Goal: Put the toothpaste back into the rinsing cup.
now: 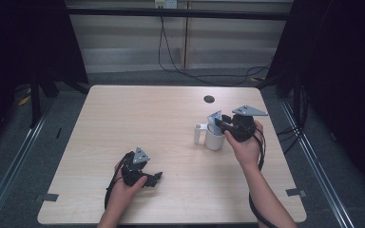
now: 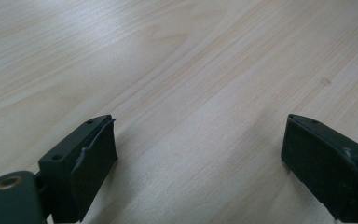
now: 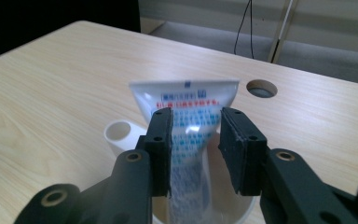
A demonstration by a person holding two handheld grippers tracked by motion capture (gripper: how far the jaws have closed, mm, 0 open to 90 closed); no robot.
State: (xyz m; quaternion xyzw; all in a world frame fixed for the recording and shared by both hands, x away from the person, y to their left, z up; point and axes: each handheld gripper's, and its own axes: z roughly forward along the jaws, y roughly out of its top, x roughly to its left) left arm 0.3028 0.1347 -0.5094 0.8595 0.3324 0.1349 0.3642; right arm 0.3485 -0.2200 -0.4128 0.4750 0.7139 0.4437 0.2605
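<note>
Black pads of the right tool stand either side of a toothpaste tube, flanking its flat upper part; whether both pads press it or one stands just off cannot be told for certain, though the tube appears pinched. Tube stands upright, crimped end up, its lower part inside a white cup on the right half of the bench. Cup has a side holder, a short white cylinder, which looks empty; nothing else can be seen in the cup. Judgement: tube is light, soft-walled and glossy, likely to buckle or slip under a hard squeeze; the stiff crimped band near the top is the better hold. Cup is light and could tip if the tube drags. Left tool rests low over bare bench near the front, jaws spread wide, holding nothing
</note>
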